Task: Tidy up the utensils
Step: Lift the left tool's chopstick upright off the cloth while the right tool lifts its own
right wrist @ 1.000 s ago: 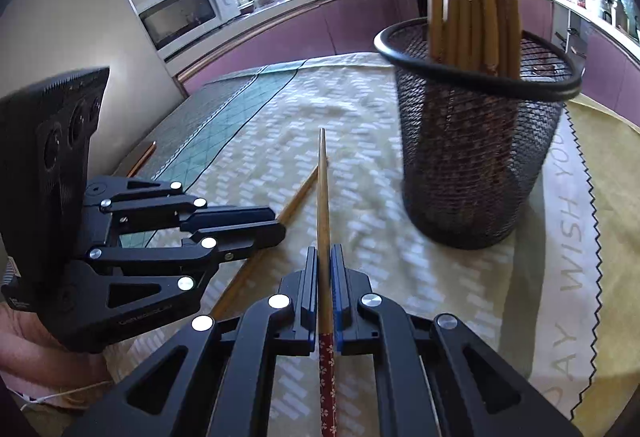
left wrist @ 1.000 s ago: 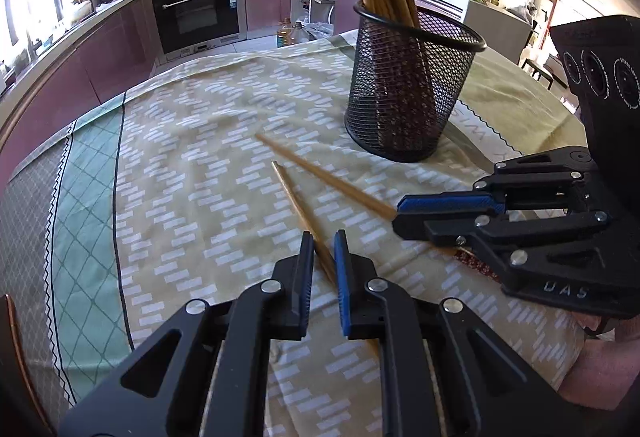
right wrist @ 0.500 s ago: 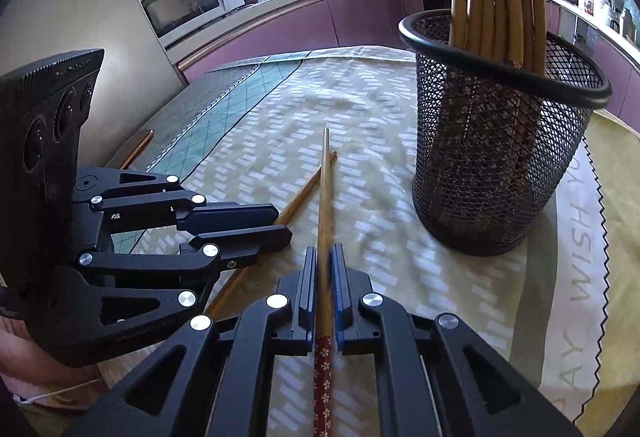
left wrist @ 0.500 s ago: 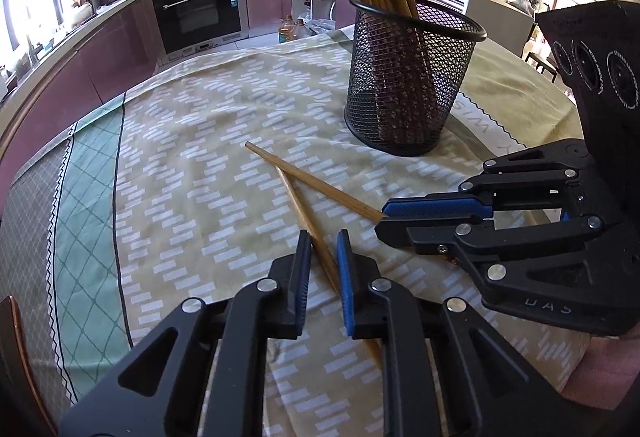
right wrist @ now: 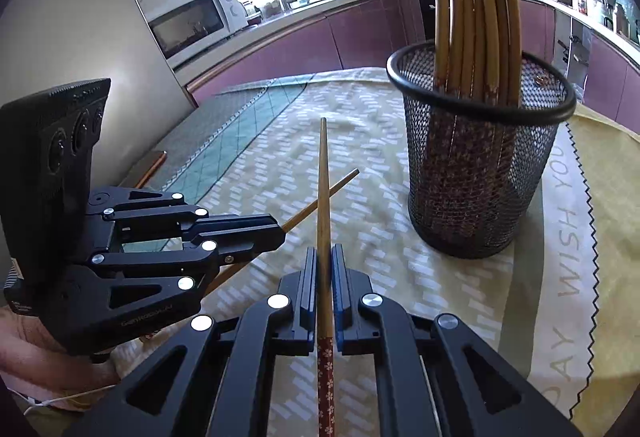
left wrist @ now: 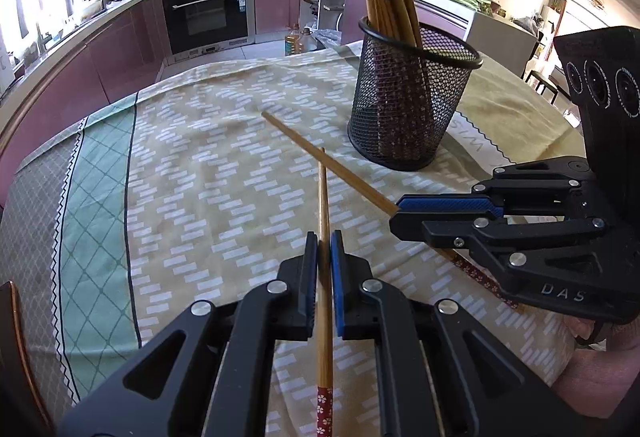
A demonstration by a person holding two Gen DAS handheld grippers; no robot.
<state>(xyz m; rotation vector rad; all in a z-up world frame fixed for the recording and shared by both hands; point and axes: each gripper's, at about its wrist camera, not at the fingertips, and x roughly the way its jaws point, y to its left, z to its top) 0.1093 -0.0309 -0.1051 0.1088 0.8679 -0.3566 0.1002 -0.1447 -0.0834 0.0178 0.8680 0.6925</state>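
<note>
left gripper (left wrist: 324,269): just closing, clamped on chopstick (left wrist: 323,221). right gripper (right wrist: 324,271): clamped on second chopstick (right wrist: 322,197). shafts crossed above tablecloth (left wrist: 192,165), tips aimed toward mesh holder (right wrist: 480,173), likely for insertion.

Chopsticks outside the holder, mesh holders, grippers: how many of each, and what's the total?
Mesh holder: 1
Chopsticks outside it: 2 (left chopstick, right chopstick)
Grippers: 2 (left gripper, right gripper)
Total: 5
</note>
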